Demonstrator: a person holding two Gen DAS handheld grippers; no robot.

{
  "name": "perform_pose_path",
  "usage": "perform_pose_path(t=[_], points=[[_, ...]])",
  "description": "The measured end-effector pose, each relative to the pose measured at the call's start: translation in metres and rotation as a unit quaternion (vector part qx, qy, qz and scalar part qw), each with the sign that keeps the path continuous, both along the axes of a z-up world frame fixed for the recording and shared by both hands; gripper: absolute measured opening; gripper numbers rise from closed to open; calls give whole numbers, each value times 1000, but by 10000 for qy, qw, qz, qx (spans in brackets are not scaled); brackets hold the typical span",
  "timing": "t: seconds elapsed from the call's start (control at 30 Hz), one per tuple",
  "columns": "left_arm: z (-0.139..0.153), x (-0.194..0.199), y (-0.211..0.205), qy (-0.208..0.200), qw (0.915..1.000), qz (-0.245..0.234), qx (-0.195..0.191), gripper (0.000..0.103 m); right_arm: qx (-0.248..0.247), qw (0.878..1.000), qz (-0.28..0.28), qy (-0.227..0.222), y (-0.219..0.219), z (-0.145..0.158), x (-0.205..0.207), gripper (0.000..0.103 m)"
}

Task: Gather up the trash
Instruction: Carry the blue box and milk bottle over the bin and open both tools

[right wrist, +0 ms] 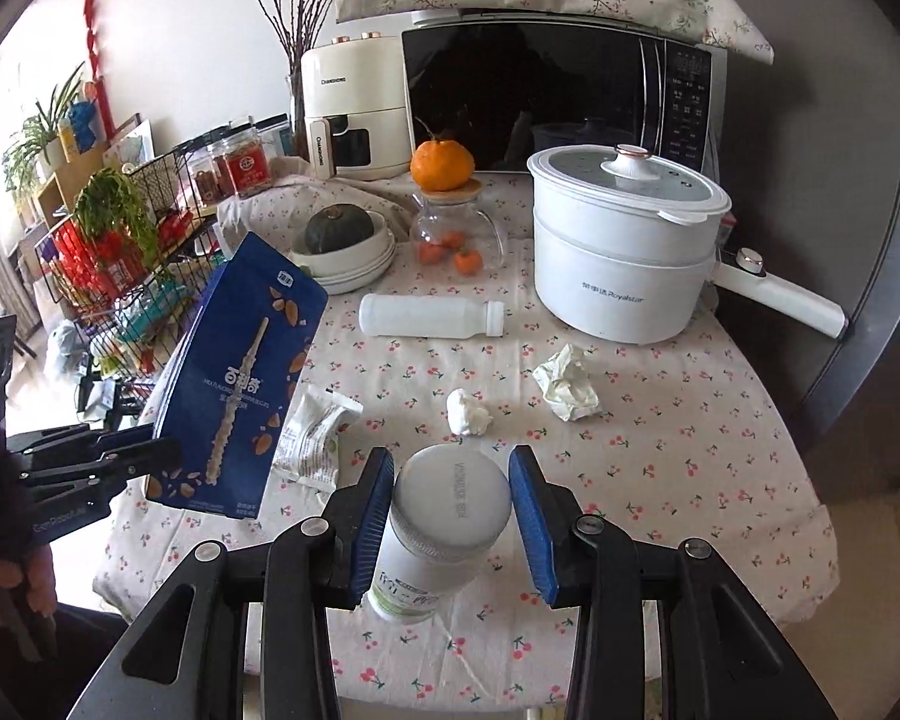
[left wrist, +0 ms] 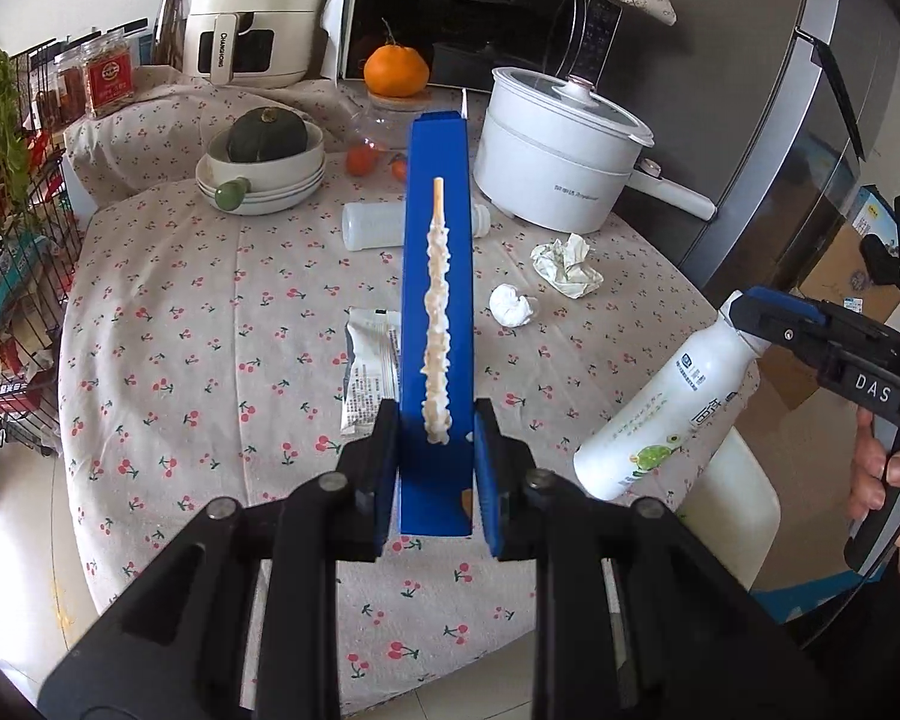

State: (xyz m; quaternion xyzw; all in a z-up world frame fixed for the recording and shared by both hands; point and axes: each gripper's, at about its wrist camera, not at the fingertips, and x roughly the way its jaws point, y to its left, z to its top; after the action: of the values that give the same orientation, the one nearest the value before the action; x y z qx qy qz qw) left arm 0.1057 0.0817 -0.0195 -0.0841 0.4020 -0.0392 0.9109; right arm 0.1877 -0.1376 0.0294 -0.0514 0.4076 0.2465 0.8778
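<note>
Your left gripper (left wrist: 435, 468) pointed steeply downward, its jaws clamped on the blue snack box (left wrist: 437, 312). Your right gripper (right wrist: 453, 516) angled down likewise, jaws pressed on the white bottle (right wrist: 435, 534), with your right hand (left wrist: 882, 468) wrapped around its handle.

Two close wrist views, shared table (left wrist: 270, 276)

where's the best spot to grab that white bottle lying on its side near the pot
Take the lying white bottle across the middle of its straight body, coming from above with the fingers on its long near and far sides. It lies level, cap toward the electric pot, and the cloth around it looks clear.
</note>
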Motion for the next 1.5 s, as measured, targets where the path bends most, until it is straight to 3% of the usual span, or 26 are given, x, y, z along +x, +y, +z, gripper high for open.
perform_pose_path(t=[0.33,0.6,0.93,1.23,1.33,1.4,1.5], points=[[6,-10,-53,-75,9966,-810,-136,25,71,9979,-621,-139,-80,29,-40,40],[0,-18,-130,-2,9819,-1854,-373,25,-36,9890,-1476,46,-166,28,-66,40],[-46,-20,-238,281,9589,-2822,-120,25,-357,9735,-2233,351,-241,1,-84,39],[-86,-5,-268,481,9540,-2952,211,28,-414,9646,-2518,664,-276,-17,-90,39],[-83,-4,-263,490,9540,-2946,267,45,-434,9642,-2511,741,-278,-21,-89,39],[-77,-6,-257,412,9560,-2889,285,62,-449,9642,-2494,785,-278,-24,-88,39],[-69,-8,-247,399,9580,-2823,296,68,-480,9644,-2465,825,-275,-25,-87,39]])
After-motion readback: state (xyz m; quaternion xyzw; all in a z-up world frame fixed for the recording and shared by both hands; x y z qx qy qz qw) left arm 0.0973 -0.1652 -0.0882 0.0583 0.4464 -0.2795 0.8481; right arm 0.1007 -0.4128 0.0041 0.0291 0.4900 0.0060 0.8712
